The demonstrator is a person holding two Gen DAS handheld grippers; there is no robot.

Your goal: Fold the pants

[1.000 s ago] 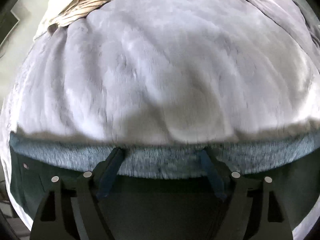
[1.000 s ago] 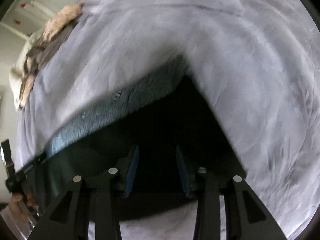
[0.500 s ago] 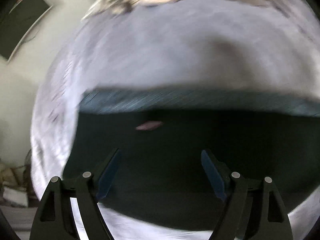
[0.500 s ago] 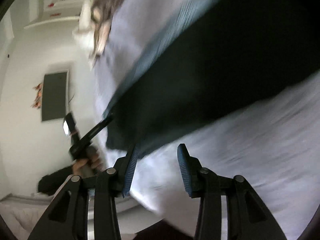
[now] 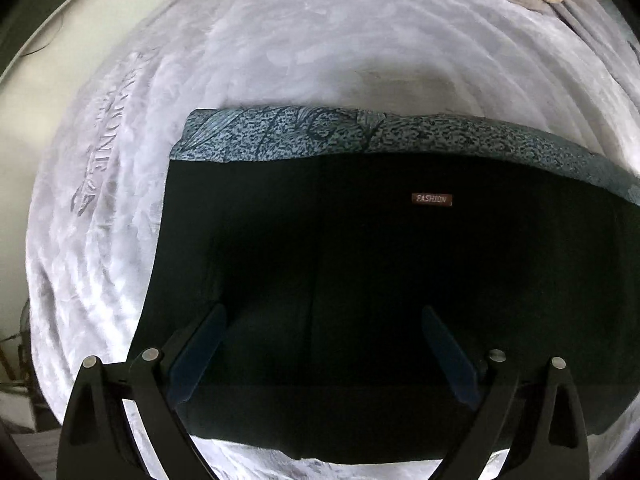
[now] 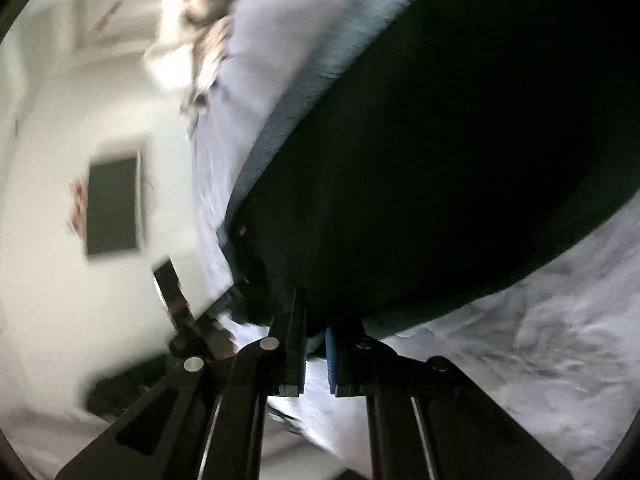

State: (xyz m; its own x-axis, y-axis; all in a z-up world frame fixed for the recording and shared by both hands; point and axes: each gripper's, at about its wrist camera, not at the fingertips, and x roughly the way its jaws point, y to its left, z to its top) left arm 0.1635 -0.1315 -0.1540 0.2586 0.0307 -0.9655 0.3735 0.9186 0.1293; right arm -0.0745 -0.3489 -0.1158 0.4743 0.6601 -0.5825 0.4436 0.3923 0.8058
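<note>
Your left gripper [image 5: 320, 354] points down over the dark pants [image 5: 380, 280], and its jaws are opening wide, with nothing pressed between them. The pants lie flat on the pale grey blanket [image 5: 280, 60] of the bed; a speckled blue-grey band [image 5: 360, 132] shows along their far edge, and a small label [image 5: 432, 199] reads FASHION. Your right gripper [image 6: 316, 354] has its jaws nearly together, pinching the near edge of the pants [image 6: 460, 160]. On the left of this blurred view you see the left gripper [image 6: 180, 304] near the corner of the pants.
</note>
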